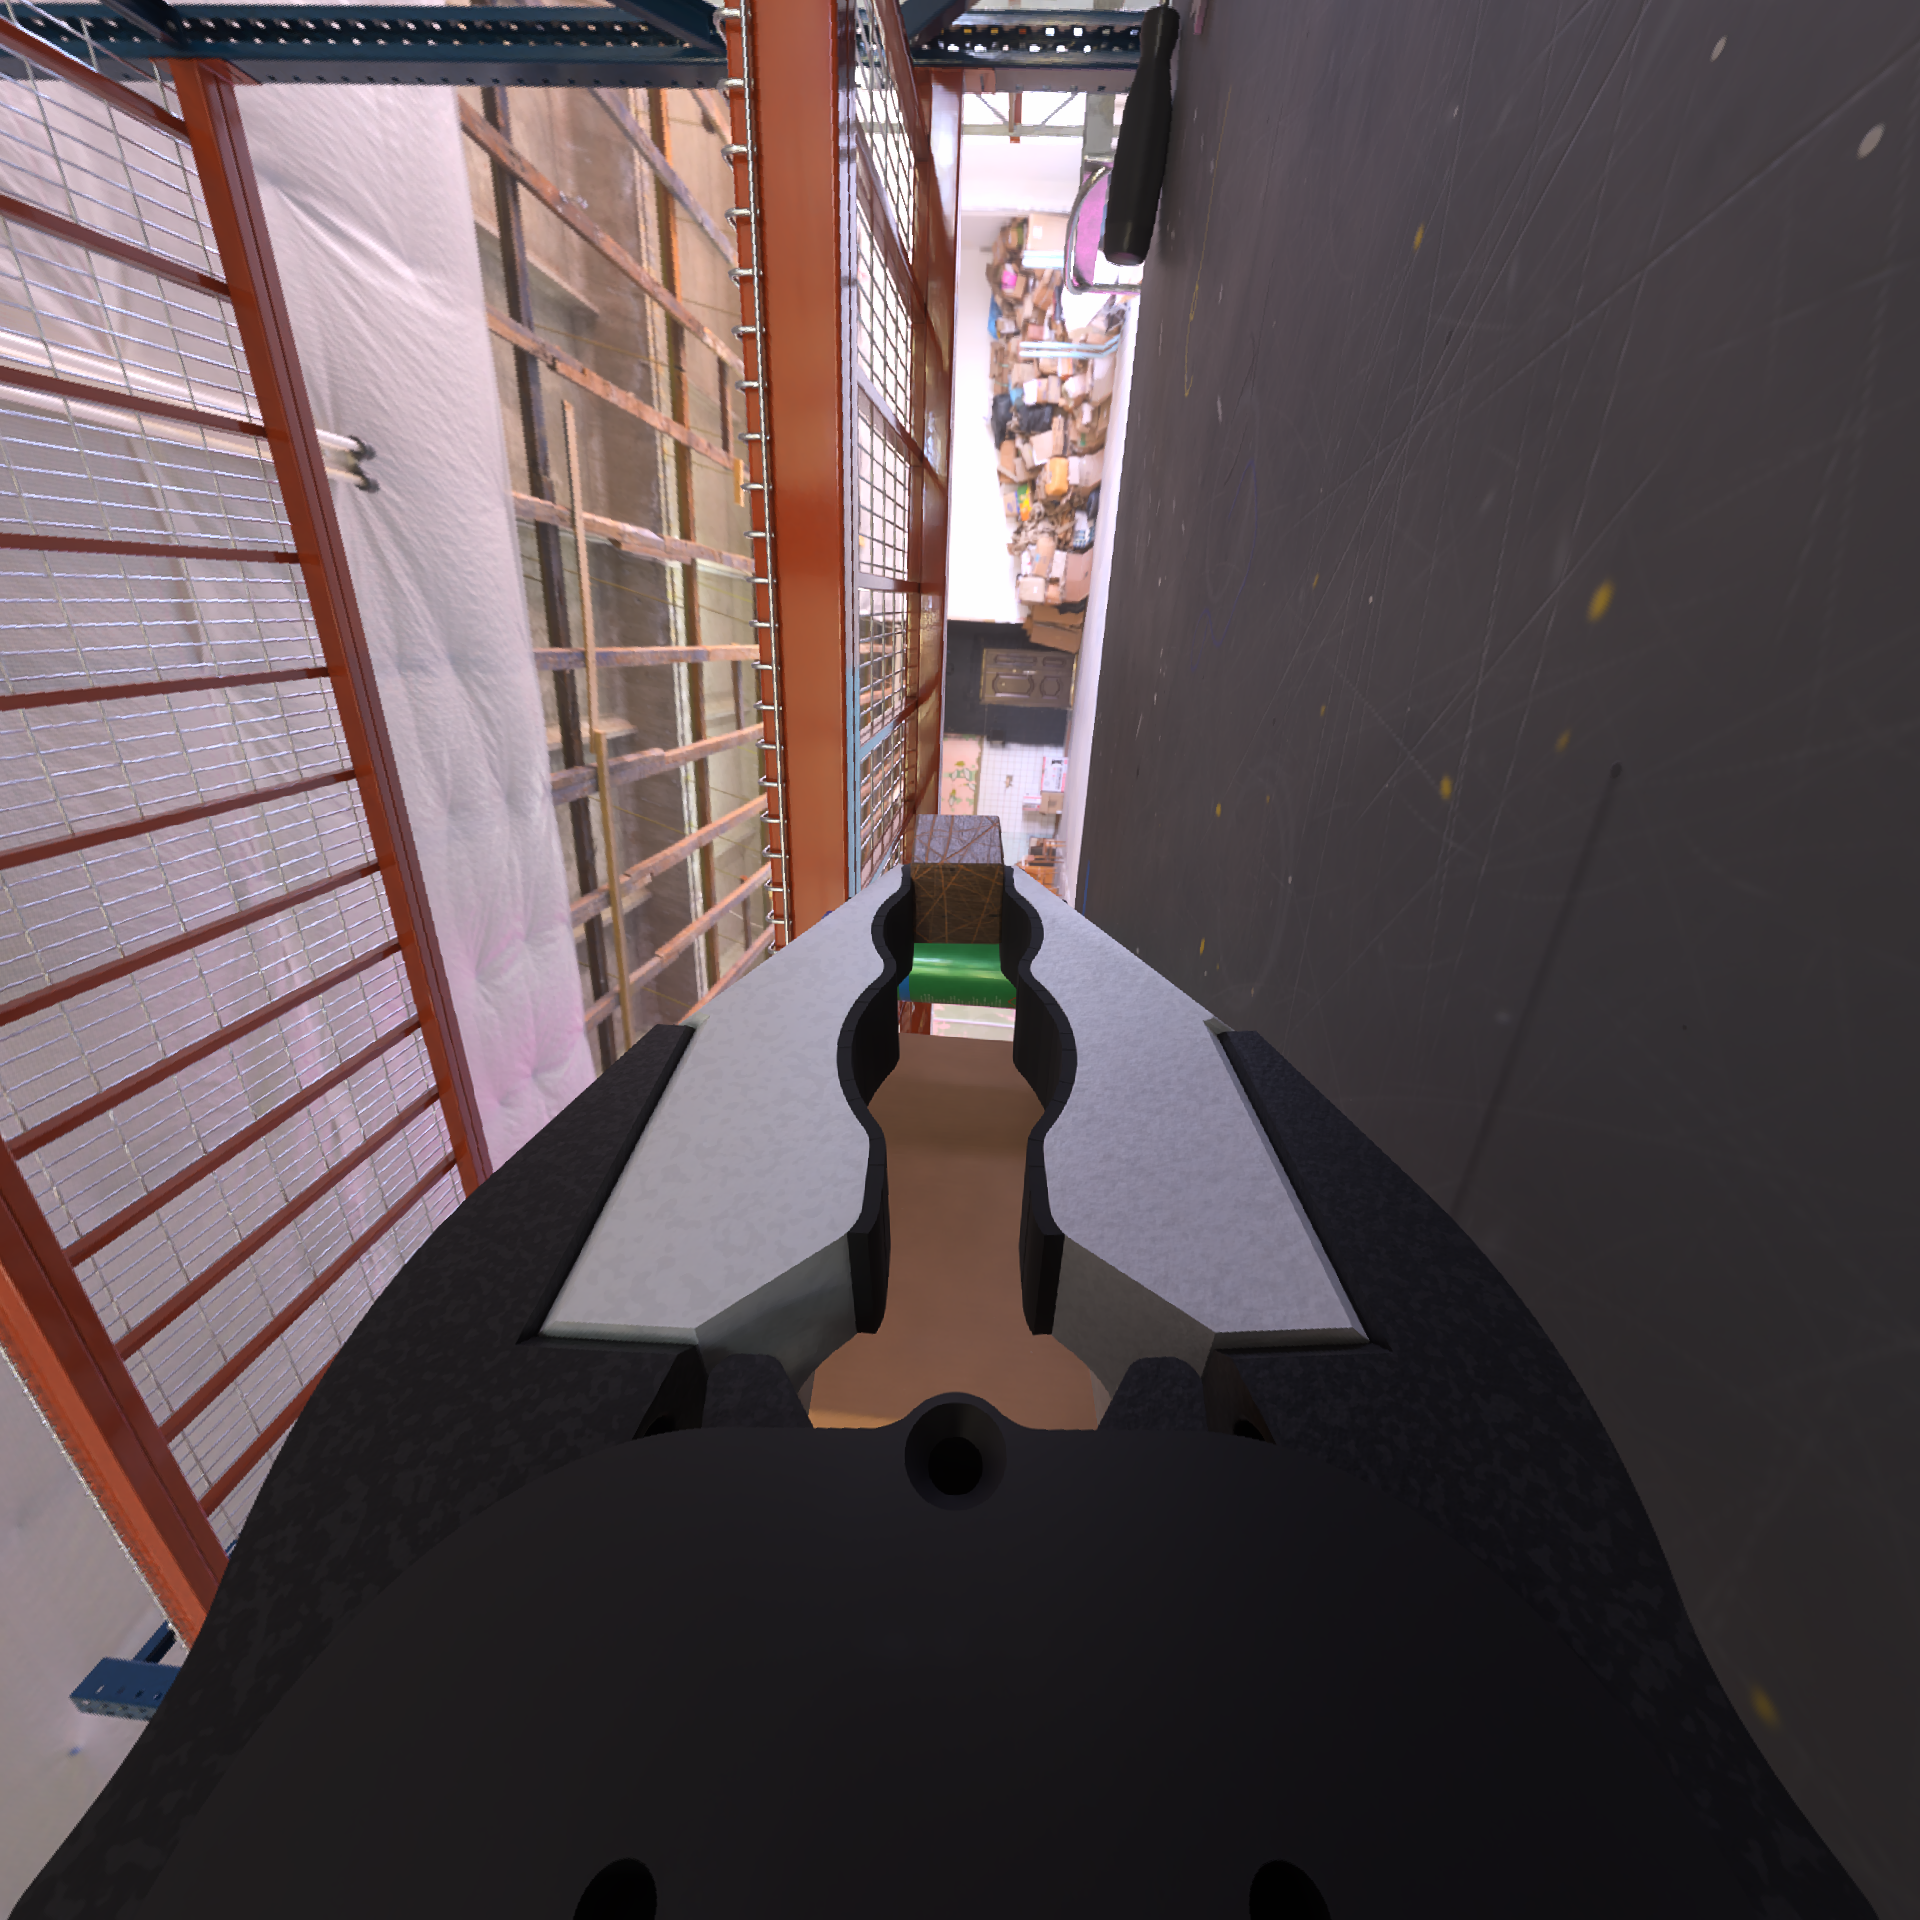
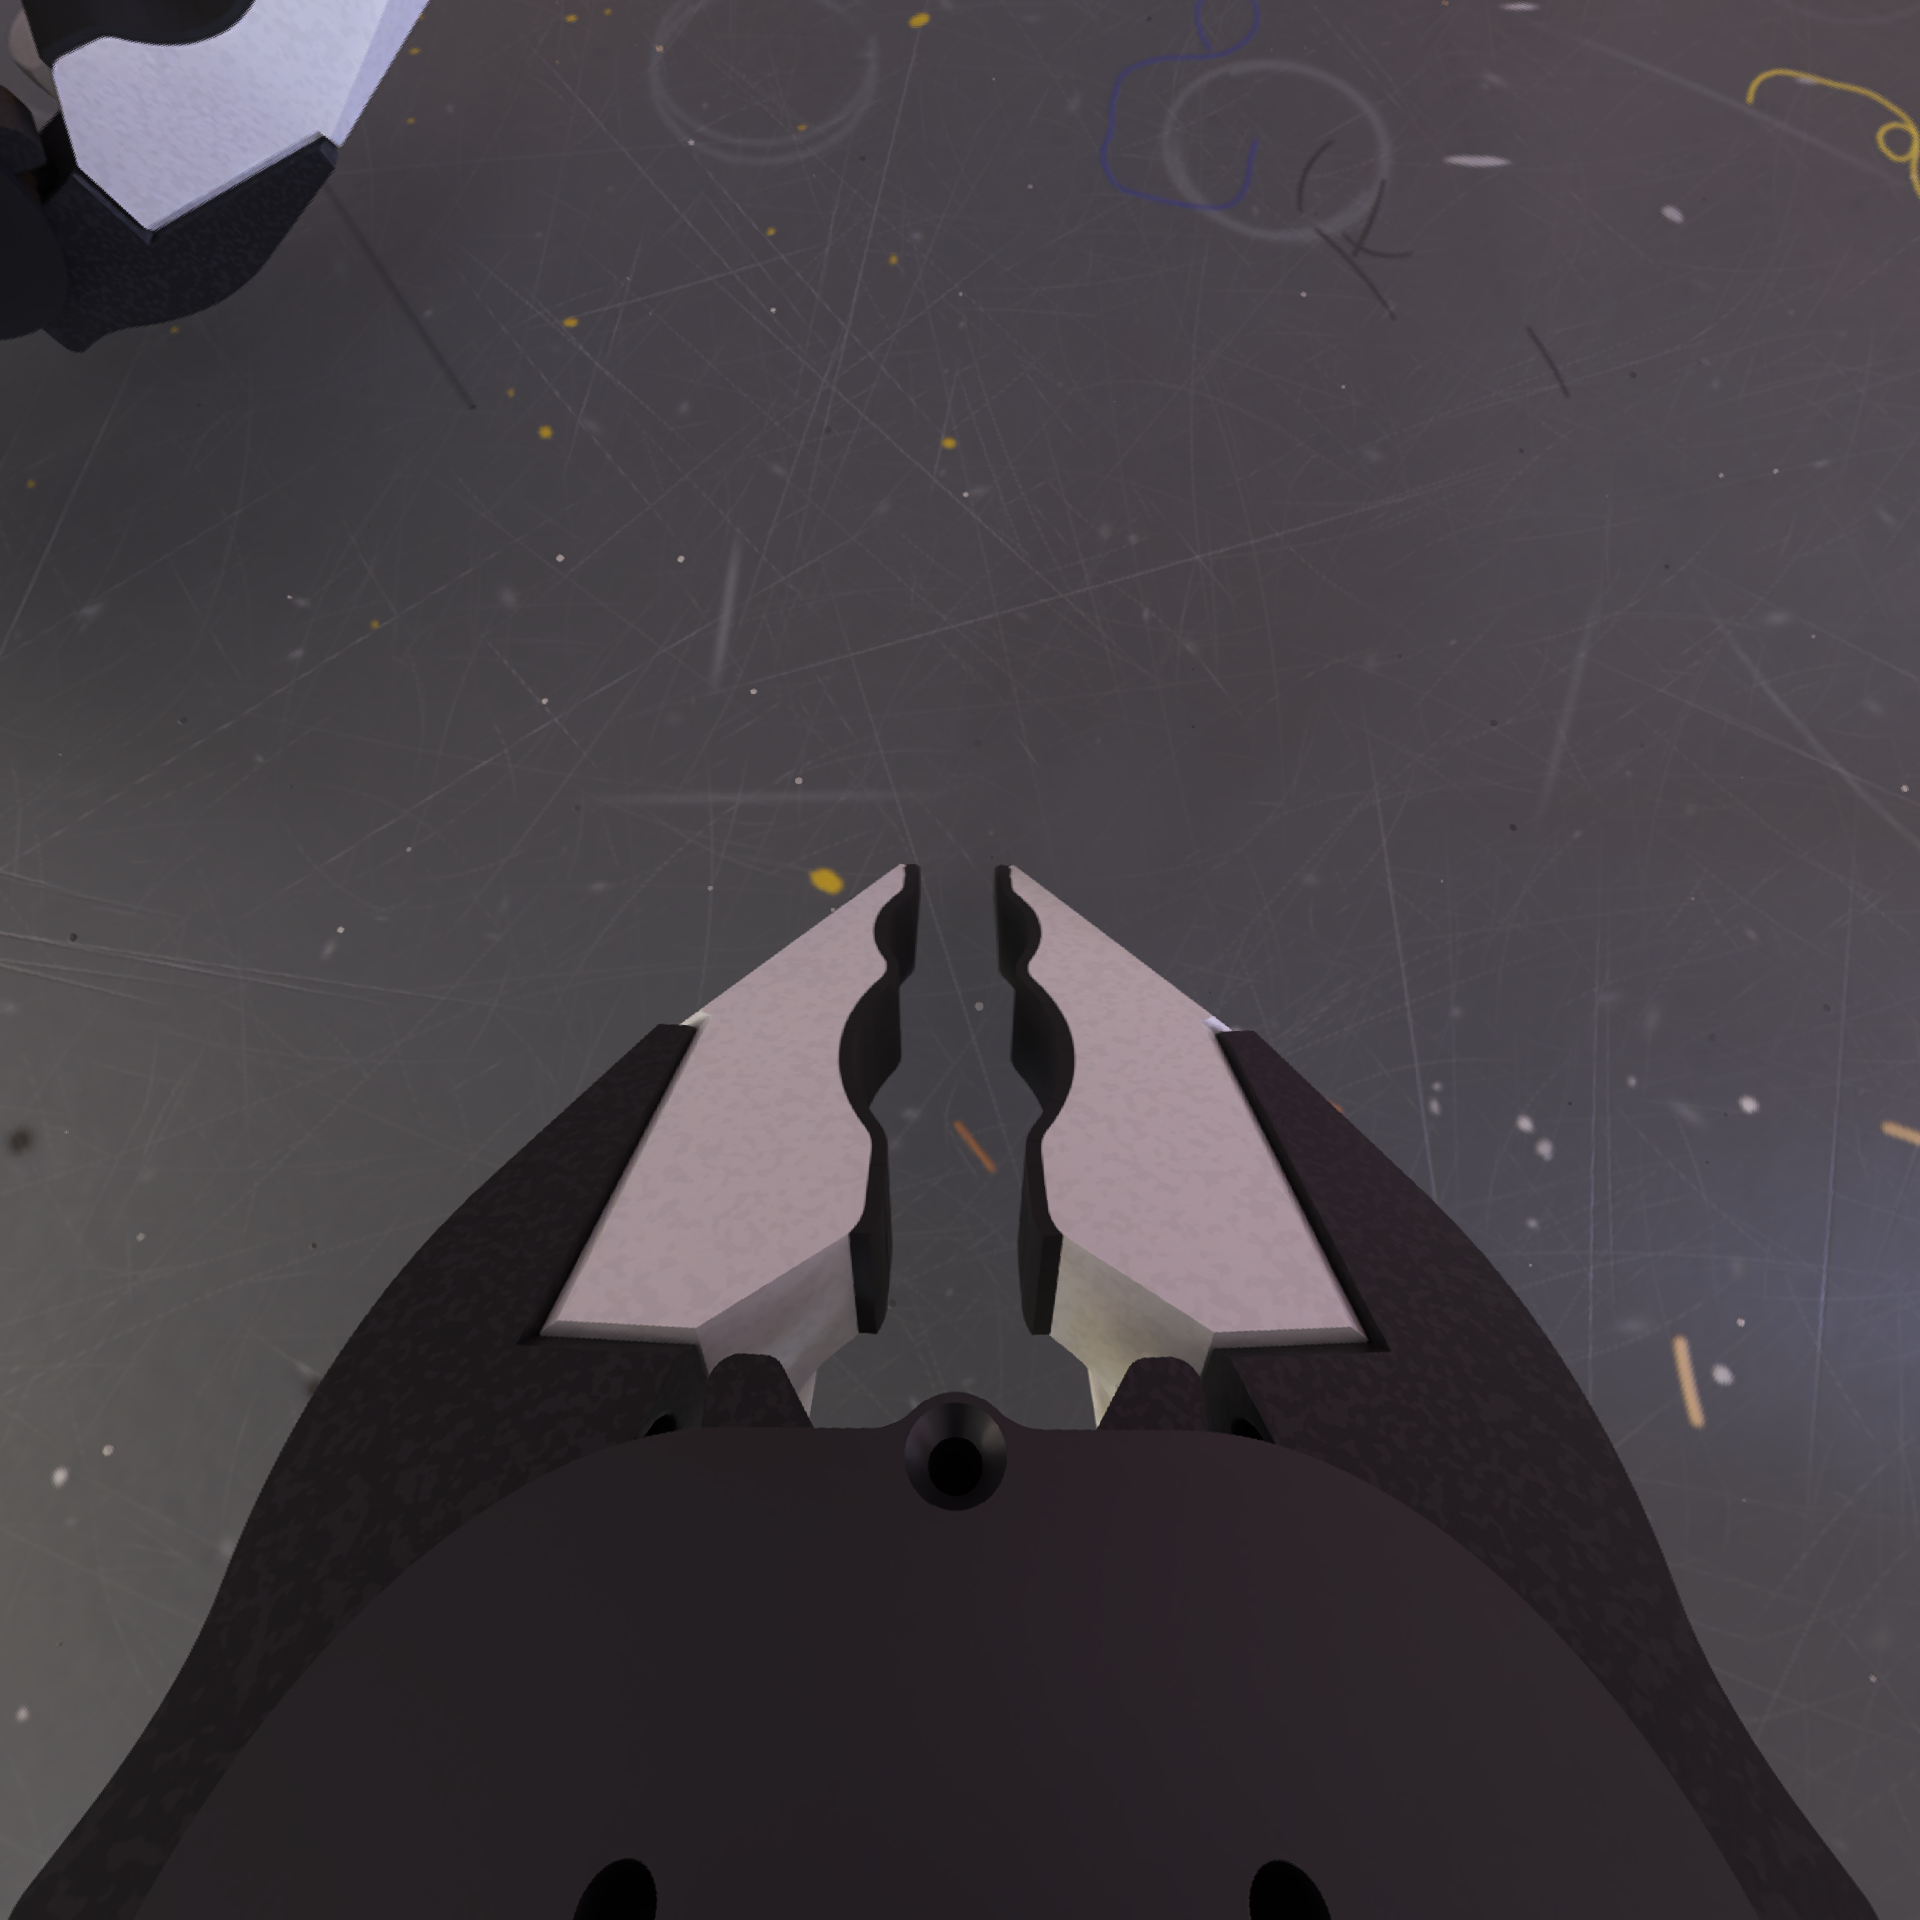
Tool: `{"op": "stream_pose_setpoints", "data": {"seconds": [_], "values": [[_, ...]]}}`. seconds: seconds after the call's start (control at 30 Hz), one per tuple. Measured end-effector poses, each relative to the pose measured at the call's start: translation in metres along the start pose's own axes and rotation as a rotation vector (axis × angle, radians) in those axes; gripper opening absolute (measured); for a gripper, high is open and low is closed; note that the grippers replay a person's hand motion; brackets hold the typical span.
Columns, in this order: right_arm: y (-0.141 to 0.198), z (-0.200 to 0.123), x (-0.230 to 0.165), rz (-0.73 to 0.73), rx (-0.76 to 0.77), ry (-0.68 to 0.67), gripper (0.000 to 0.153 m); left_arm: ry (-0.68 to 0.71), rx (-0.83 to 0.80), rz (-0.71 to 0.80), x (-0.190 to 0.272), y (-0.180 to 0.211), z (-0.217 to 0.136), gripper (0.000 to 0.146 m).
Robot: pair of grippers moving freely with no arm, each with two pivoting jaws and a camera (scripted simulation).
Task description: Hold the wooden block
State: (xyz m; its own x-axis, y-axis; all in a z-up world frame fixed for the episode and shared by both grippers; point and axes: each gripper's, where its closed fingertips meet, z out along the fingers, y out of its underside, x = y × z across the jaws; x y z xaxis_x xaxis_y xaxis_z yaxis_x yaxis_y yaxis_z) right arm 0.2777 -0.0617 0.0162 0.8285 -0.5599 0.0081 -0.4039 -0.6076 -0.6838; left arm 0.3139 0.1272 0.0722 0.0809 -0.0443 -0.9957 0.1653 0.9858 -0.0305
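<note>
wooden block (image 1: 957, 873) partly hidden between the jaws

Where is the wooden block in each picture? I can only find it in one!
Left wrist view: the wooden block sits just above the middle, pinched between the left gripper's tips.
Right wrist view: not in it.
Shared landmark: the scratched dark tabletop, which fills the right wrist view.

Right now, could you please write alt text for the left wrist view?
The left gripper is shut on a brown wooden block at its fingertips, with a green object just behind it. A scratched dark grey surface fills the right side, orange metal racking the left.
</note>
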Motion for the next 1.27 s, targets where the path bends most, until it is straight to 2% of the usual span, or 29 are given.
{"op": "stream_pose_setpoints", "data": {"seconds": [0.13,0.27,0.4,0.47,0.87,1.07,1.27], "values": [[-0.0016,-0.0004,0.0009,-0.015,0.011,-0.004,0.001,0.005,0.02,-0.005,0.0005,-0.0045,-0.0011,0.015],[-0.003,-0.0024,0.0025,-0.01,0.02,-0.014,0.0,0.013,0.029,-0.009,0.0017,-0.0061,-0.0015,0.015],[-0.0002,-0.0014,0.0027,0.045,0.009,-0.06,0.027,0.021,0.033,-0.02,0.0026,-0.0061,-0.0014,0.015],[-0.0004,0.0002,0.003,0.038,0.02,-0.069,0.029,0.025,0.034,-0.019,0.0033,-0.0062,-0.0013,0.015],[-0.0068,0.0015,-0.0011,-0.328,0.027,-0.117,0.026,0.042,0.038,-0.015,0.0063,-0.0063,-0.0012,0.015],[-0.0066,0.0045,-0.002,-0.45,0.007,-0.13,0.026,0.042,0.043,-0.011,0.0066,-0.0072,-0.0014,0.015],[-0.0073,0.0045,-0.0017,-0.495,-0.006,-0.156,0.026,0.048,0.048,-0.008,0.0076,-0.0081,-0.0016,0.015]]}}
